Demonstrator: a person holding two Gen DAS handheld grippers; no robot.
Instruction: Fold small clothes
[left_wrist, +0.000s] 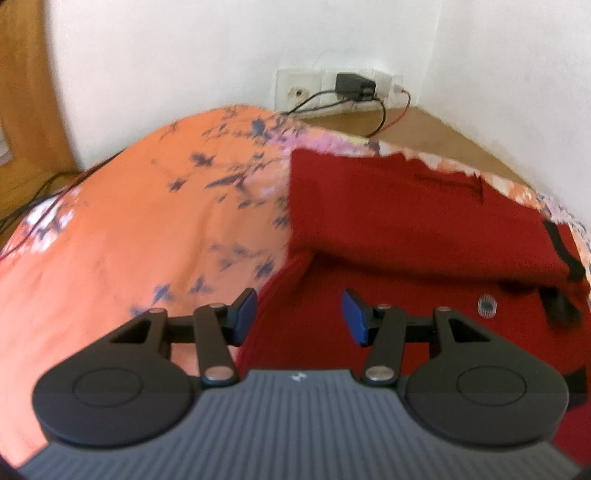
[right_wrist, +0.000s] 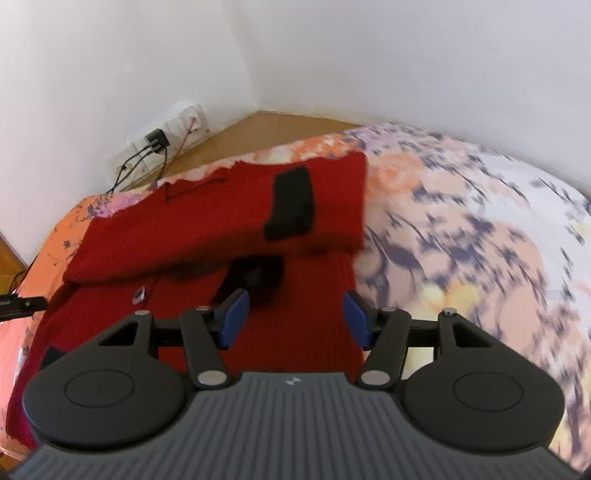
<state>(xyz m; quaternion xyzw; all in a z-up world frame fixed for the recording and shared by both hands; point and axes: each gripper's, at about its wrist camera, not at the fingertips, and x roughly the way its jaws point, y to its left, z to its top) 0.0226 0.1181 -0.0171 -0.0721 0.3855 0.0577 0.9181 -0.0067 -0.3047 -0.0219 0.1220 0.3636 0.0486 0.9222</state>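
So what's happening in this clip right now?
A person with a gripper in each hand is folding a red knit garment on a floral bedspread. Its far part is already folded over the near part. The left gripper and right gripper are both open and hold nothing, over the garment's near portion.

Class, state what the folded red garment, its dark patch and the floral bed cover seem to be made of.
Red garment: probably knitted wool or acrylic; ribbed, matte, fuzzy edges. Dark patch: black matte fabric, type unclear. Floral bed cover: smooth thin printed cloth, perhaps cotton; creases softly.
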